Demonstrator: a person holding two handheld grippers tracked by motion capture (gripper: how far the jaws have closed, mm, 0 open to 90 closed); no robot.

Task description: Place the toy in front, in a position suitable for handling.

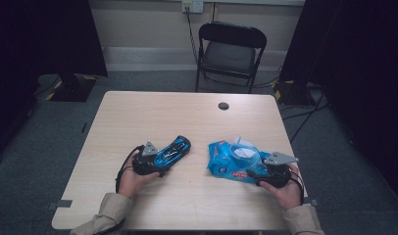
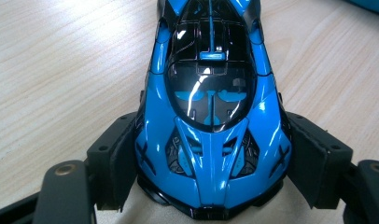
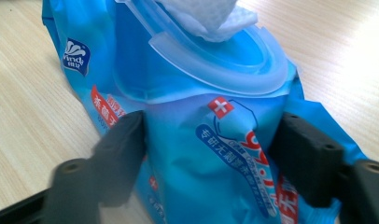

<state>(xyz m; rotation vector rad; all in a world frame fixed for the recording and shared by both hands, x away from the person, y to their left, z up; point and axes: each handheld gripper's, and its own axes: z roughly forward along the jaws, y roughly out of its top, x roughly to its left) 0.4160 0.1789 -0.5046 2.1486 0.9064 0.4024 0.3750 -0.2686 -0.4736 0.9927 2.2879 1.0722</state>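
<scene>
A glossy blue and black toy car (image 1: pixel 173 150) lies left of centre on the light wooden table (image 1: pixel 187 117). My left gripper (image 1: pixel 159 162) is shut on it; in the left gripper view both pads press the flanks of the car (image 2: pixel 211 84) at its near end, around the gripper's midpoint (image 2: pixel 211 158). A blue pack of wet wipes (image 1: pixel 229 159) lies to the right, its round lid open and a white wipe (image 3: pixel 211 14) poking out. My right gripper (image 1: pixel 258 174) pinches the near end of the pack (image 3: pixel 187 140), which creases between the pads (image 3: pixel 211 156).
A black folding chair (image 1: pixel 230 49) stands beyond the table's far edge. A dark round cable hole (image 1: pixel 223 105) sits near that edge. Dark curtains hang on both sides, and cables run along the floor at the right.
</scene>
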